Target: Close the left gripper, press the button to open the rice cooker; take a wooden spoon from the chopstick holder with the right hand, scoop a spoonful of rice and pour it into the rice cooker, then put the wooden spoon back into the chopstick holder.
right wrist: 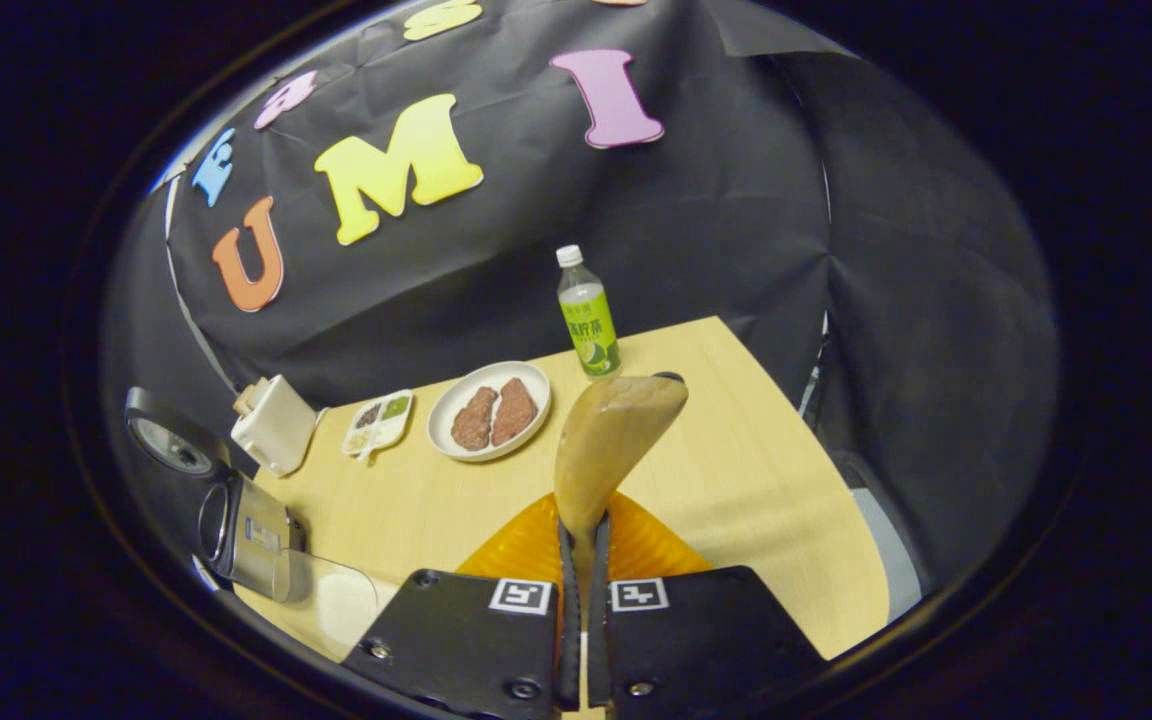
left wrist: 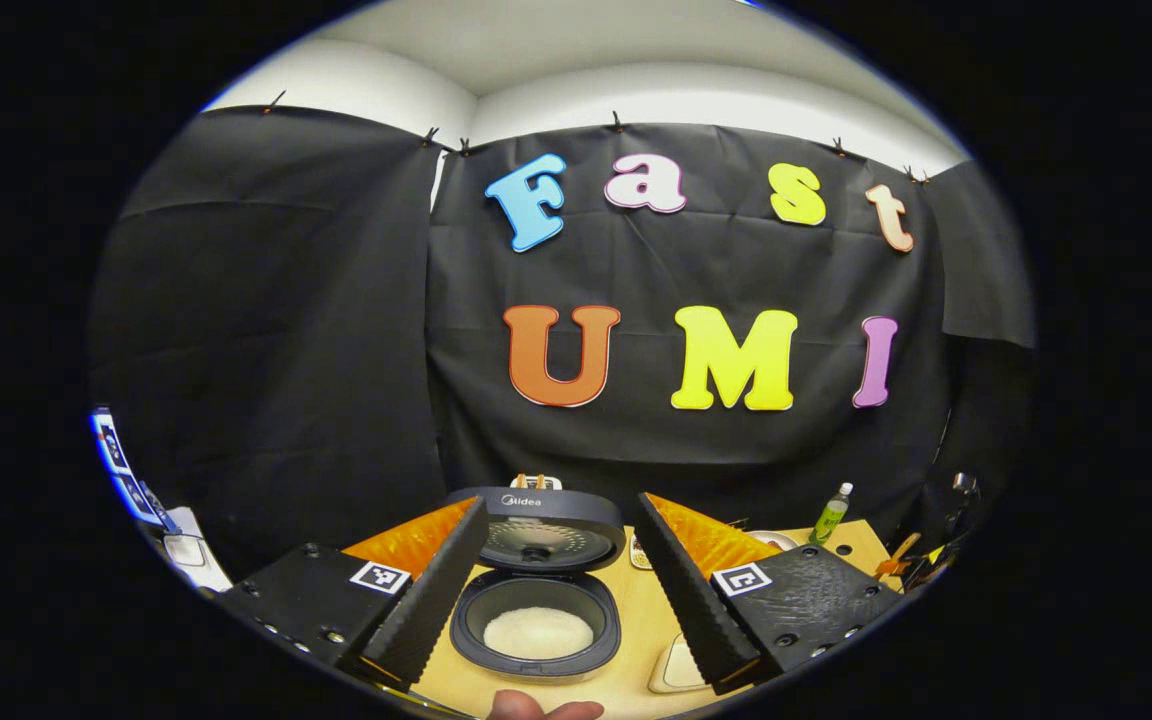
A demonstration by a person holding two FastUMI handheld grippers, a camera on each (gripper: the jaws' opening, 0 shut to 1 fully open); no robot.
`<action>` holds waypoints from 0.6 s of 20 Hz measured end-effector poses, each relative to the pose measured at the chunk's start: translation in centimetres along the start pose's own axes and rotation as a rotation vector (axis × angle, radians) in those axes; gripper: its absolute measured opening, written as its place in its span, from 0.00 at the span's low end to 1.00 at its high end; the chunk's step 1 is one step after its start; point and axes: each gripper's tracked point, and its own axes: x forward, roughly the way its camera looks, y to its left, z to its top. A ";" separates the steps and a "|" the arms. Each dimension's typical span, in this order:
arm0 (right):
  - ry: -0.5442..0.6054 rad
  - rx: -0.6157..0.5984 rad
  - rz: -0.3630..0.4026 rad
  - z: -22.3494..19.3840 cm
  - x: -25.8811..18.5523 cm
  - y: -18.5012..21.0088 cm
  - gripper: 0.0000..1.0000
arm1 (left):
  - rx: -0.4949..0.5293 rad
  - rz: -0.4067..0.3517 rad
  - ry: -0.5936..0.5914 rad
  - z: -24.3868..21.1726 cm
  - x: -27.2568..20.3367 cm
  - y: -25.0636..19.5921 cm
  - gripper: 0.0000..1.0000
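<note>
Gripping wooden spoon (right wrist: 608,440), R fingers (right wrist: 568,600) clenched; L fingers (left wrist: 681,585) spread over open rice cooker (left wrist: 536,600).

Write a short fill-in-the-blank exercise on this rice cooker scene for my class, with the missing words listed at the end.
1. The rice cooker has its lid ____.
2. The right gripper is shut on the wooden ____.
3. The plate holds ____ pieces of meat.
4. The left gripper has its fingers ____.

Missing words: open; spoon; two; open
</note>
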 end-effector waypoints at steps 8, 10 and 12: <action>-0.070 -0.024 -0.005 1.8 -7.1 8.1 0.08 | 0.083 -0.073 -0.077 -0.2 -1.3 4.2 0.95; -0.079 -0.036 0.010 1.5 -8.8 11.3 0.08 | 0.091 -0.104 -0.096 -0.3 -1.2 4.7 0.95; -0.089 -0.066 0.021 0.9 -9.7 14.4 0.08 | 0.087 -0.132 -0.111 -0.3 -1.4 5.1 0.95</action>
